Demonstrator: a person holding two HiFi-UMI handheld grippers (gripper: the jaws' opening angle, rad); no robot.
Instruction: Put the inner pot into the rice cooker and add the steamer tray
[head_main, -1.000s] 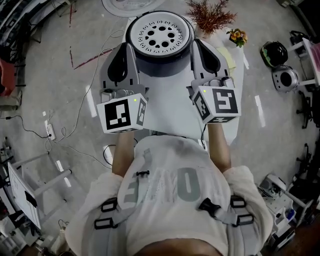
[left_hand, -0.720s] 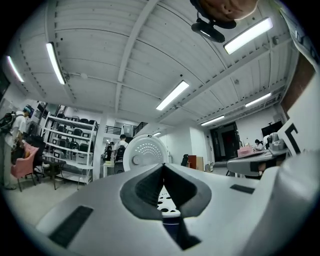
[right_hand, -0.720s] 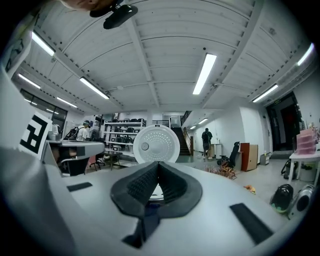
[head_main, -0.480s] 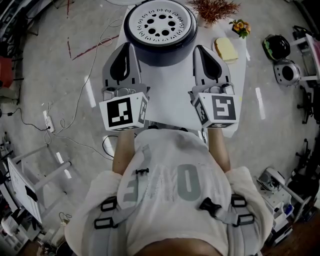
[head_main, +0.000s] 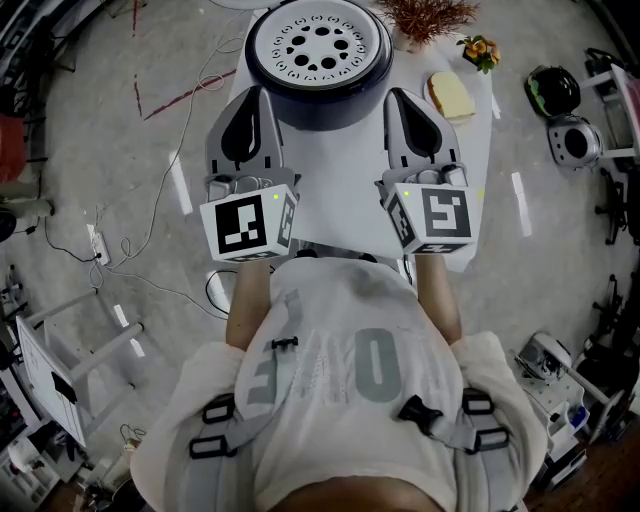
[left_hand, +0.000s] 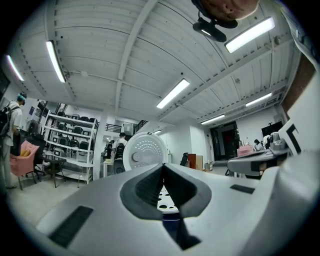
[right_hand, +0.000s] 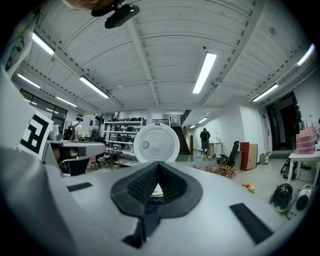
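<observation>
One steamer tray (head_main: 318, 47) ahead, between left gripper (head_main: 258, 93), right gripper (head_main: 397, 96), both closed

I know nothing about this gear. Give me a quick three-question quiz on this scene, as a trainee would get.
1. True or false: the left tool and right tool both have jaws spread wide.
2. What sits atop the rice cooker? A: perforated steamer tray; B: frying pan; C: kettle.
3. Fill in: in the head view, the yellow block lies to the cooker's ____.
Key: 1 false, both are shut; 2 A; 3 right.
</observation>
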